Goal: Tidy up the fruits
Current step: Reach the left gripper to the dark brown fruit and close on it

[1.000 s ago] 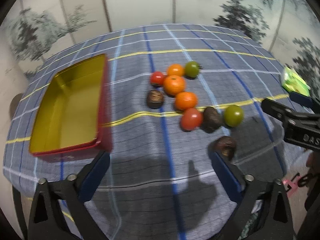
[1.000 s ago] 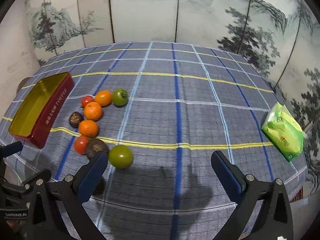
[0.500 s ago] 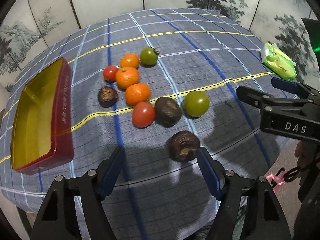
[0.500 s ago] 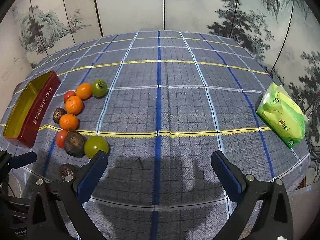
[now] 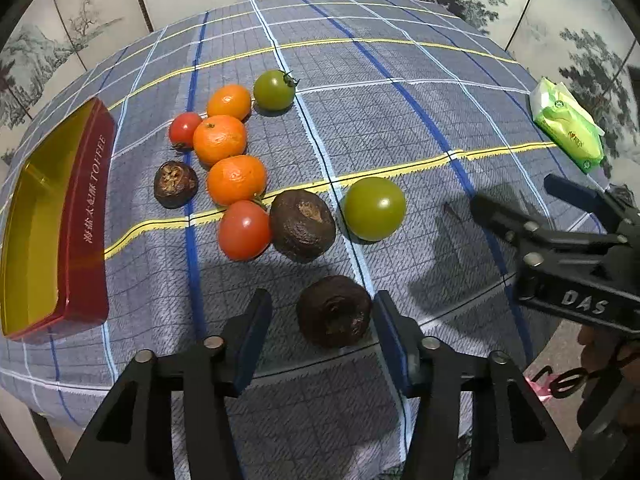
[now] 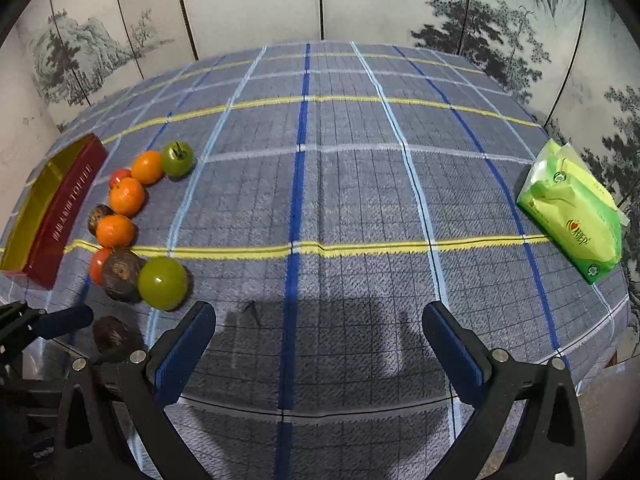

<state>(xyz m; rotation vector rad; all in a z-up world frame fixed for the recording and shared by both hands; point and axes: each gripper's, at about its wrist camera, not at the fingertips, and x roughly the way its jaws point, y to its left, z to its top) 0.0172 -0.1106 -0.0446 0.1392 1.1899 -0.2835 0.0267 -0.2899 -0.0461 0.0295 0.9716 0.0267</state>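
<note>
Left gripper (image 5: 322, 316) has its jaws apart on either side of the nearest dark wrinkled fruit (image 5: 334, 310), which sits on the tabletop (image 5: 420, 92) near its front edge; I see a gap at the left pad, and at the right pad I can't quite tell whether it is touching. Nothing is clamped yet. Far left lies the open red toffee tin (image 5: 86, 216), its gold inside bare, which I judge to be where the fruit goes. Moving right, the cluster: a small red tomato (image 5: 184, 130), three oranges (image 5: 219, 139), another dark fruit (image 5: 175, 184), a larger red tomato (image 5: 244, 230), a big dark fruit (image 5: 302, 225), then two green tomatoes (image 5: 374, 208). Further right, my right gripper (image 6: 318, 344) hangs wide open over bare cloth, holding nothing, and a green packet (image 6: 572, 224) lies at the far right edge.

I judge the shrivelled fruit light and fairly firm, its rough skin unlikely to slip; I'd close across its widest part, gently, since an old shell could crack. The tomatoes look smooth and soft, so they'd want an even lighter squeeze
</note>
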